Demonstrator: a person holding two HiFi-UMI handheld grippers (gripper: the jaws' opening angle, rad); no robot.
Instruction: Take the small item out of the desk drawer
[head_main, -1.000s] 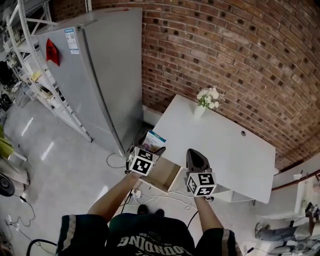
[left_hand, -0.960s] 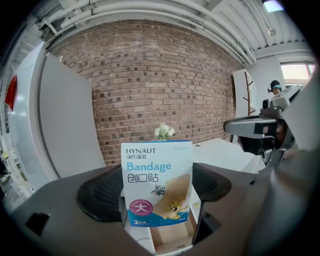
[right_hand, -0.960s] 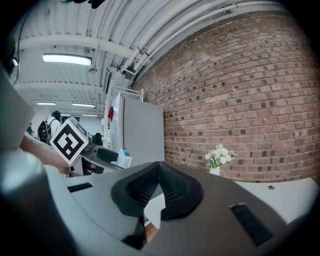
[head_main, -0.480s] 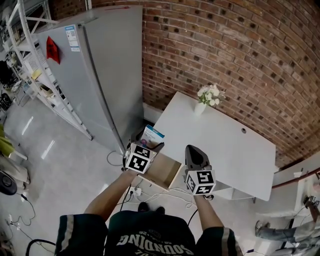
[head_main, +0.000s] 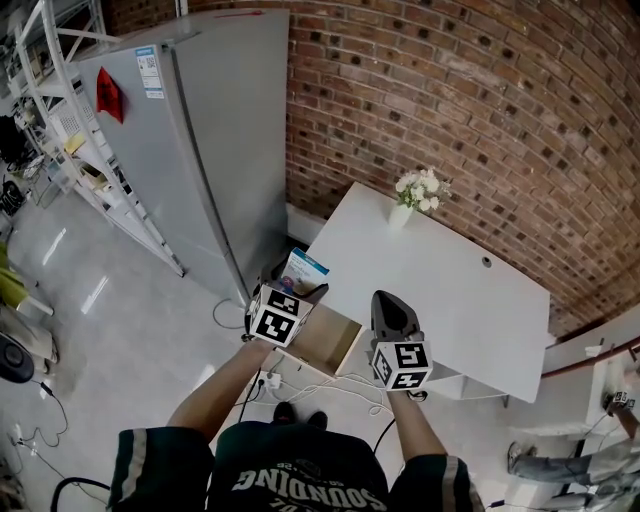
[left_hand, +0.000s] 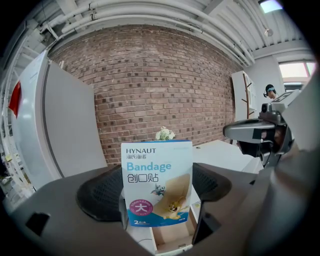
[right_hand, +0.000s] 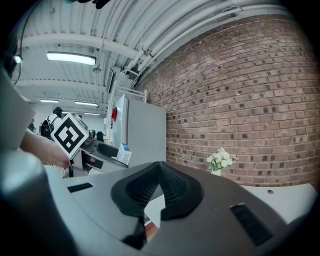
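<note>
A small white and blue bandage box (left_hand: 157, 184) stands upright between the jaws of my left gripper (left_hand: 158, 192), which is shut on it. In the head view the box (head_main: 304, 271) is held above the open wooden drawer (head_main: 326, 343) at the left end of the white desk (head_main: 450, 300). My left gripper (head_main: 297, 289) hangs over the drawer's left side. To the right, my right gripper (head_main: 393, 315) is over the desk's front edge; its jaws (right_hand: 159, 192) meet at the tips with nothing between them. The right gripper view shows the box (right_hand: 123, 153) at its left.
A small vase of white flowers (head_main: 415, 198) stands at the desk's far edge. A grey refrigerator (head_main: 200, 150) is close on the left, with metal shelving (head_main: 70, 140) beyond it. A brick wall (head_main: 470, 110) runs behind the desk. Cables (head_main: 300, 392) lie on the floor below the drawer.
My left gripper with the bandage box has risen slightly and drifted left, away from the drawer. The right gripper has stayed nearly still.
</note>
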